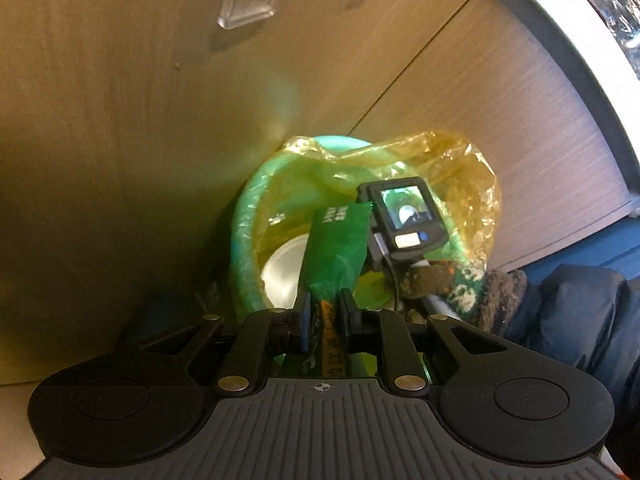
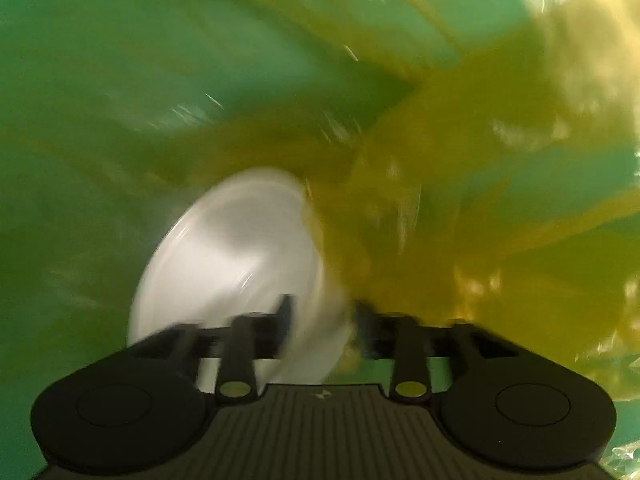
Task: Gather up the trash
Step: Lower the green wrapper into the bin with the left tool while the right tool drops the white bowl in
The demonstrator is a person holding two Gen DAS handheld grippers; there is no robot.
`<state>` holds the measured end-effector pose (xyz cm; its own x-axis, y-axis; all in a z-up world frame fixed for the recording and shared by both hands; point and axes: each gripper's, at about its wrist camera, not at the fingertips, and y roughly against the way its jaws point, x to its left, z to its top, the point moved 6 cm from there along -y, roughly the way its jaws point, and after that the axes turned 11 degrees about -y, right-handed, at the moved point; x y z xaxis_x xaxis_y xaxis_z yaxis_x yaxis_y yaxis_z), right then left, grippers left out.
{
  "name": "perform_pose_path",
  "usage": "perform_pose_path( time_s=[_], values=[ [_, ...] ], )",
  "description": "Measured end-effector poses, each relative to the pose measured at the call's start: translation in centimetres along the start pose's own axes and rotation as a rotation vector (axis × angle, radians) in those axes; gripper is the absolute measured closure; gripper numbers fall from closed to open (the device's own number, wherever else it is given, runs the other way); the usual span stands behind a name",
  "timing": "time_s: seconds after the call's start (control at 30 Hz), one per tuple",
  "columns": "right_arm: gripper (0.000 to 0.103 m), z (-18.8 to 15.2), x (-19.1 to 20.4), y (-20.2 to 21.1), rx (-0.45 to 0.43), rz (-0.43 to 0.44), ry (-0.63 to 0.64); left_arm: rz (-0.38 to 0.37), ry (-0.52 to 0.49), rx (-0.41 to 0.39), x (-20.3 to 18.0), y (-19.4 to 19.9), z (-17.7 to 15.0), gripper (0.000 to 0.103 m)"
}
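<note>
While the left gripper (image 1: 324,300) pinches one green wrapper (image 1: 338,248) between its nearly closed jaws, it holds that wrapper over the mouth of one green bin (image 1: 244,248) lined with a yellowish translucent bag (image 1: 460,168). The wrapper sticks up and forward from the pads, its printed end toward the bin's opening. One white disposable plate (image 1: 282,272) lies tilted inside the bin, just left of the wrapper. The right gripper's body, with its small screen (image 1: 402,210), reaches down into the bin from the right, carried by one gloved hand (image 1: 496,292) and a dark sleeve (image 1: 580,312). Two wood-grain cabinet doors (image 1: 120,100) stand behind the bin.

In the blurred right wrist view, the right gripper (image 2: 322,320) has its jaws parted with nothing pressed between them; the white plate (image 2: 232,264) lies just beyond its left finger, against the green wall (image 2: 100,80) and crumpled liner.
</note>
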<state>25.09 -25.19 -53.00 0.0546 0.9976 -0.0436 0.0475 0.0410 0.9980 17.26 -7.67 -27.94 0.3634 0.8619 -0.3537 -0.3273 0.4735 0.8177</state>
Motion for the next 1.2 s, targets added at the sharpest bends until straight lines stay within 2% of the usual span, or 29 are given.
perform_pose_path(
  time_s=[0.1,0.17,0.23,0.33,0.43,0.53,0.63,0.8,0.93,1.03,1.1,1.2],
  values=[
    [0.055,-1.1,-0.7,4.5,-0.033,0.122,0.001,-0.014,-0.002,0.029,-0.2,-1.1,-0.6,0.085],
    [0.045,-2.0,-1.5,8.3,-0.091,0.189,0.007,-0.019,-0.003,0.053,-0.6,-2.3,-0.8,0.086],
    [0.041,-2.8,-2.8,11.6,-0.165,0.188,0.011,-0.022,-0.009,0.071,-1.0,-2.9,-1.1,0.086],
    [0.041,-4.2,-4.9,15.4,-0.264,0.160,-0.018,-0.017,-0.021,0.093,-1.7,-4.0,-1.0,0.086],
    [0.041,-5.1,-7.4,18.2,-0.319,0.177,-0.076,0.004,-0.035,0.133,-2.3,-5.4,-0.9,0.086],
    [0.041,-5.7,-9.4,20.5,-0.399,0.150,-0.074,0.008,-0.057,0.176,-3.3,-6.7,-0.9,0.086],
    [0.039,-5.9,-10.4,21.2,-0.445,0.147,-0.090,0.006,-0.048,0.246,-3.9,-7.7,-1.3,0.086],
    [0.039,-5.2,-10.5,19.8,-0.431,0.146,-0.127,0.030,-0.011,0.372,-4.2,-11.3,-1.2,0.086],
    [0.039,-5.2,-11.2,20.8,-0.473,0.143,-0.163,0.071,-0.019,0.488,-4.6,-16.9,-0.1,0.085],
    [0.039,-5.5,-12.1,21.9,-0.515,0.113,-0.175,0.132,-0.031,0.573,-4.7,-22.0,0.2,0.086],
    [0.039,-5.6,-12.4,22.4,-0.538,0.086,-0.165,0.137,-0.014,0.613,-4.8,-25.2,0.2,0.086],
    [0.039,-5.4,-12.7,22.1,-0.560,0.050,-0.123,0.089,0.054,0.667,-5.1,-28.5,-0.6,0.086]
  ],
)
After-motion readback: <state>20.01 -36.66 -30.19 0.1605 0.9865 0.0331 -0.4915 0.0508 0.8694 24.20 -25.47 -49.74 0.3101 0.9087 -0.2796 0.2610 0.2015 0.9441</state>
